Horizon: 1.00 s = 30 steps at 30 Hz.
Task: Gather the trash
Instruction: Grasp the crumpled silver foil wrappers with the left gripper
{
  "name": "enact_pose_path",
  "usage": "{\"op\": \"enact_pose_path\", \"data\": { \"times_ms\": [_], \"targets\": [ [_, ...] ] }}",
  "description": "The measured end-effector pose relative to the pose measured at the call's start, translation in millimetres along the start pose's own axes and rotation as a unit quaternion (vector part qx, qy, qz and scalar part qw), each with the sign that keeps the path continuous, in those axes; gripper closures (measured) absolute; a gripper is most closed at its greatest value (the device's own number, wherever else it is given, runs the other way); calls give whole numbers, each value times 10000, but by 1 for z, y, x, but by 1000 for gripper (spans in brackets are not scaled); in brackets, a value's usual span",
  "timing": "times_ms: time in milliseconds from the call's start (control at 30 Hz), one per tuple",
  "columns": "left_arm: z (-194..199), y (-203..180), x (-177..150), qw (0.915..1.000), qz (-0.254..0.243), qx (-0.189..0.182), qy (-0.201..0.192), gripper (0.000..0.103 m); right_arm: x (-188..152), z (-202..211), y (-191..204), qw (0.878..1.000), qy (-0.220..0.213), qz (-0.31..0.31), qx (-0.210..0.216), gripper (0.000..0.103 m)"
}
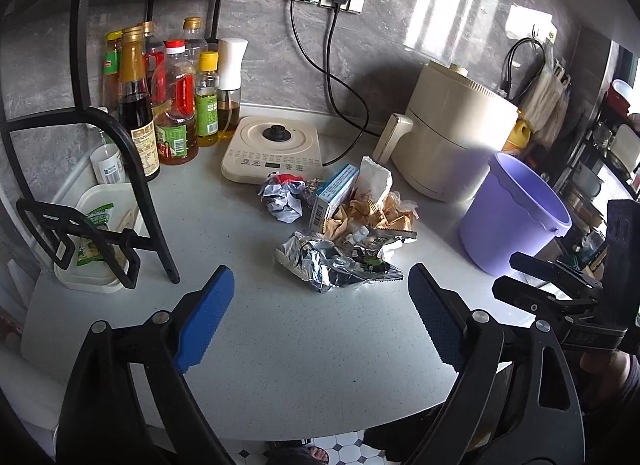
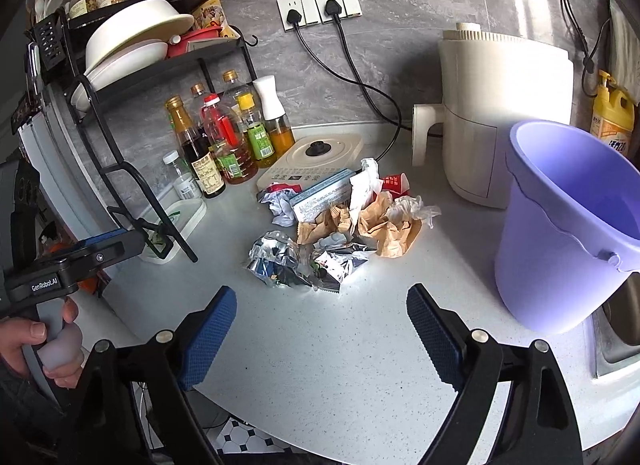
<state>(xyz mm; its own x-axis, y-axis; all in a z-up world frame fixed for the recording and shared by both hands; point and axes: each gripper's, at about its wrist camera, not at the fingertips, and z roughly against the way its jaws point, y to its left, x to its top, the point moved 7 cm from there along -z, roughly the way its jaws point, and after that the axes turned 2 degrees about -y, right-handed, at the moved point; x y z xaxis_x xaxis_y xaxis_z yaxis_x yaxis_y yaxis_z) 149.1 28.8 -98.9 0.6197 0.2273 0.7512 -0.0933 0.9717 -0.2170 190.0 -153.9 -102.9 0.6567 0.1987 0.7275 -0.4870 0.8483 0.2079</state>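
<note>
A heap of trash lies mid-counter: a crumpled silver foil wrapper (image 1: 332, 261) (image 2: 280, 261) at the front, brown crumpled paper (image 1: 372, 219) (image 2: 384, 225), a blue-and-white carton (image 1: 336, 193) (image 2: 324, 195), a white paper bag (image 1: 374, 179) (image 2: 362, 185) and a crumpled printed wrapper (image 1: 282, 197) (image 2: 280, 201). An empty purple bucket (image 1: 516, 209) (image 2: 568, 225) stands to the right of the heap. My left gripper (image 1: 320, 297) is open, just short of the foil wrapper, with nothing between its blue pads. My right gripper (image 2: 320, 313) is likewise open and empty in front of the heap.
A cream air fryer (image 1: 452, 137) (image 2: 500, 113) and a flat cream cooker base (image 1: 272, 149) (image 2: 316, 157) stand behind the trash. Sauce bottles (image 1: 168, 105) (image 2: 224, 145) and a black dish rack (image 1: 120, 185) (image 2: 120, 113) occupy the left. A sink (image 2: 616, 329) lies right of the bucket.
</note>
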Motion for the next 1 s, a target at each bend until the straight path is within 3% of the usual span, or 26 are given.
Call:
{"op": "enact_pose_path", "data": {
  "times_ms": [333,733,867,967,1000],
  "targets": [
    [-83,-3,1,9978,-165,-220,609,27,-5,-44,-16,9983,432,-389,58,36],
    [-161,10,-1,9916,-88,-280,1256,27,-1,-90,-25,9947,779,-665,90,36],
    [-186,13,-10,9874,-52,-361,1539,27,6,-106,-26,9940,872,-664,31,26],
    [-191,17,-12,9856,13,-523,1605,48,11,-120,-26,9930,978,-658,77,21],
    [-191,19,-12,9853,9,-510,1632,63,12,-125,-26,9925,1027,-663,91,19]
  ]
}}
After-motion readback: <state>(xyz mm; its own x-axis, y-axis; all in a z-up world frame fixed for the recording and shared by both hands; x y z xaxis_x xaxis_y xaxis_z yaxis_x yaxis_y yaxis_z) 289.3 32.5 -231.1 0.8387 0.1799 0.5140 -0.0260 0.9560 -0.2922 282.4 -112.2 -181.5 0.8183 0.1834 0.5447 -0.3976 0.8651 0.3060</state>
